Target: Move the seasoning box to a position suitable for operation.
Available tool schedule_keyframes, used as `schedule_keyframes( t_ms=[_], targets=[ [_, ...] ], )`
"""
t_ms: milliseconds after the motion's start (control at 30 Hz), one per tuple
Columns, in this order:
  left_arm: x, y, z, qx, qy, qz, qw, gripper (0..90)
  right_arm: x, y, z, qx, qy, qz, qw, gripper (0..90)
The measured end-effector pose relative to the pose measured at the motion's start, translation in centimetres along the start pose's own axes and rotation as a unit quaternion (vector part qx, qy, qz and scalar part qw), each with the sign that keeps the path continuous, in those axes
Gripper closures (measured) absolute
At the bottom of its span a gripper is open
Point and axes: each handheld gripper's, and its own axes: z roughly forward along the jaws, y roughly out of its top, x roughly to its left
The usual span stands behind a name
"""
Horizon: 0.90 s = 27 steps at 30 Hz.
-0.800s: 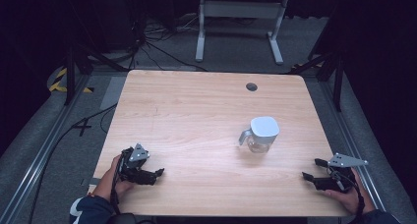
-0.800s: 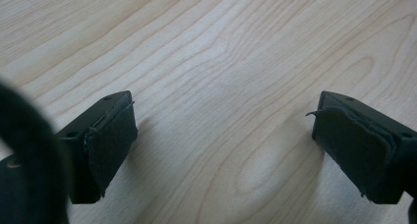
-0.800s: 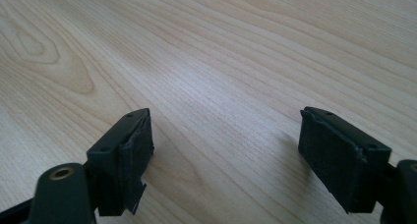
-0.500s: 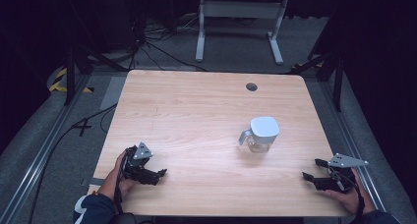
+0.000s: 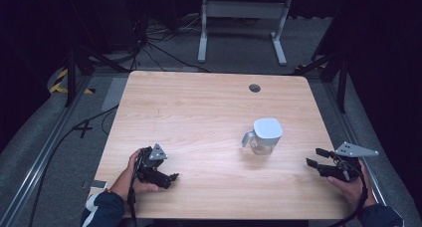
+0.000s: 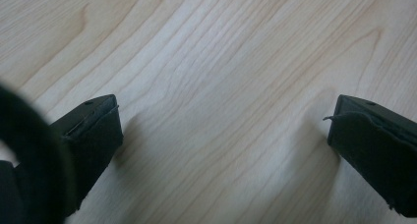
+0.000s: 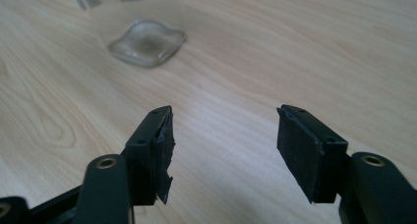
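While both grippers gape, jug (image 5: 264, 136) stands untouched

A light wooden table (image 5: 189, 112) is set on grey carpeted floor (image 5: 50, 137). A white metal stand (image 5: 241, 10) is placed beyond the far edge. Black cables (image 5: 154, 43) are laid far left; surroundings are dark.

The light wooden table (image 5: 199, 112) is seen from above and forward in the high view, while its grain is viewed closely from both gripper views, each aimed low across it.
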Motion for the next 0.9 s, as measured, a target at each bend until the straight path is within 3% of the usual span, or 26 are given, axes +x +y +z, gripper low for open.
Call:
schedule_keyframes(
  t_ms=[233,367,767,833,900],
  targets=[
    [-0.8,1.1,1.1,-0.012,-0.002,-0.004,0.9999,0.4,-0.9,1.9,0.3,-0.003,-0.012,-0.008,0.9999,40.5],
    [-0.8,1.3,1.3,-0.015,-0.001,0.001,0.9999,0.4,-0.7,3.5,0.7,-0.014,-0.019,-0.026,0.9994,43.1],
    [-0.8,1.3,1.3,-0.015,-0.004,0.003,0.9999,1.0,-0.1,7.5,2.1,-0.033,-0.017,-0.045,0.9983,49.7],
    [-0.9,1.3,1.2,-0.022,-0.003,0.001,0.9998,4.2,0.1,8.4,2.4,-0.041,-0.013,-0.048,0.9979,53.3],
    [-0.9,1.4,1.2,-0.028,-0.004,0.001,0.9996,14.2,0.2,9.1,2.7,-0.046,-0.012,-0.052,0.9975,55.5]
  ],
)
